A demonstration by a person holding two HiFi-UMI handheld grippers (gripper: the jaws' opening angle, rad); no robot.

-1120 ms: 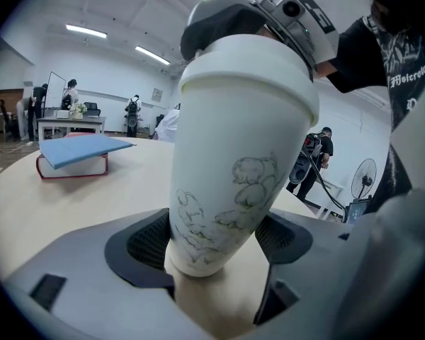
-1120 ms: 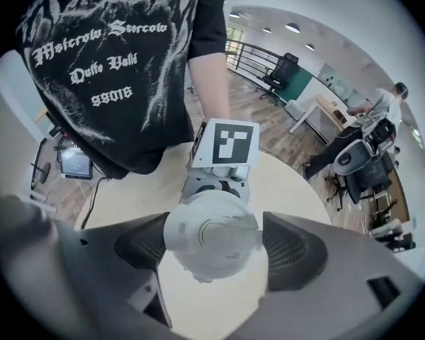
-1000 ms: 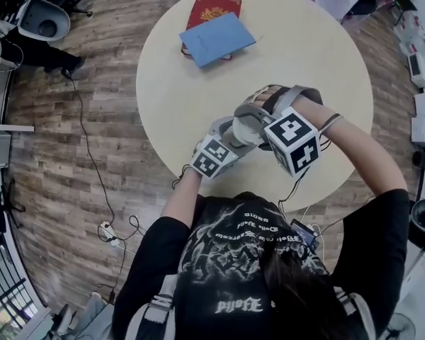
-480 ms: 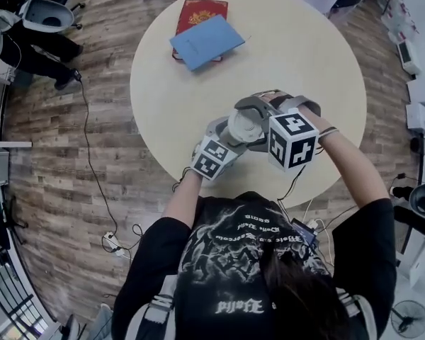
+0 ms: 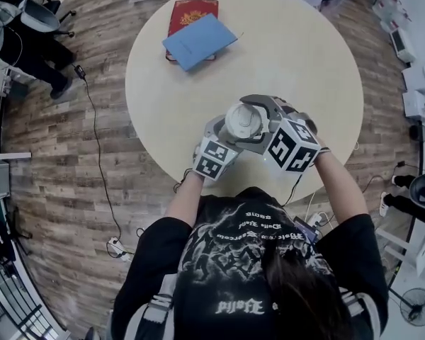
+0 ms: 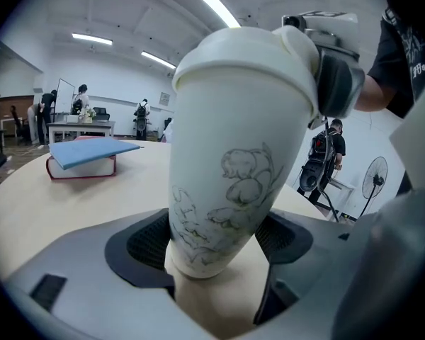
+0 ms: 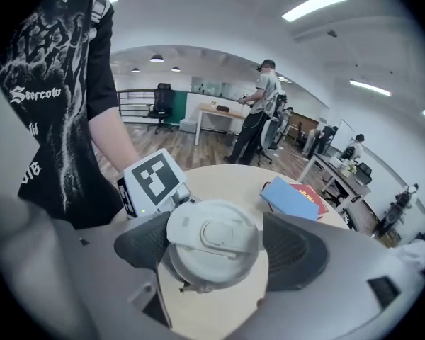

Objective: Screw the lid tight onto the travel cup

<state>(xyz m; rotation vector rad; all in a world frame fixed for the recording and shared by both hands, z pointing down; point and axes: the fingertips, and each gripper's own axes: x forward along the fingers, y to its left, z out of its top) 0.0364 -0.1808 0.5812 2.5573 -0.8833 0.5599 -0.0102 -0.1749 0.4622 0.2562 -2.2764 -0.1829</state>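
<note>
Travel cup (image 6: 234,154) sits near your tabletop's (image 5: 304,62) near edge, open surface beyond. Your left tool (image 6: 216,245) clamps its body, and your right tool (image 7: 218,250) clamps the lid (image 7: 212,234).

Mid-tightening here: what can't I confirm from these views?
- Threads under the lid: hidden by its rim, left gripper view.
- Body of the travel cup: covered by the lid from above, head view.
- Cover of the red book: mostly under the blue book, head view.

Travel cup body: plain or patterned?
White cup with sketched flowers; left gripper view shows it best.
</note>
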